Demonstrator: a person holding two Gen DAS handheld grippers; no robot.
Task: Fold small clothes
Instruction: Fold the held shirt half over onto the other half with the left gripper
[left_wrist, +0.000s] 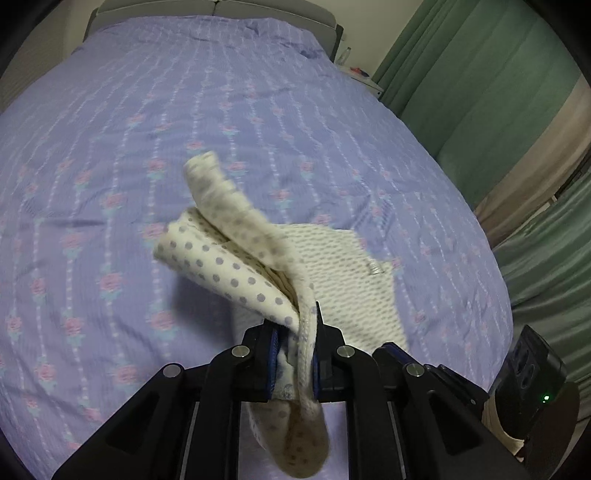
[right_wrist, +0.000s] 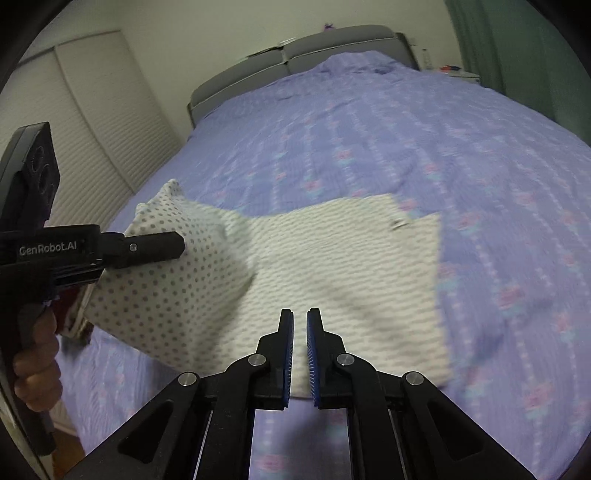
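A small cream garment with purple dots (right_wrist: 332, 266) lies on the bed, most of it spread flat. Its left side (left_wrist: 221, 258) is lifted off the cover and bunched into folds. My left gripper (left_wrist: 295, 321) is shut on that lifted edge, with cloth pinched between the blue pads and hanging below them. The right wrist view shows the same gripper (right_wrist: 177, 247) at the left, held by a hand (right_wrist: 37, 369), with the raised cloth draped behind it. My right gripper (right_wrist: 300, 317) hovers over the garment's near edge, jaws almost together and nothing between them.
The purple floral bedspread (left_wrist: 147, 129) covers the whole bed up to a grey headboard (right_wrist: 295, 51). Green curtains (left_wrist: 461, 74) and a small nightstand (left_wrist: 364, 75) stand on the right. Slatted wardrobe doors (right_wrist: 92, 110) line the left wall.
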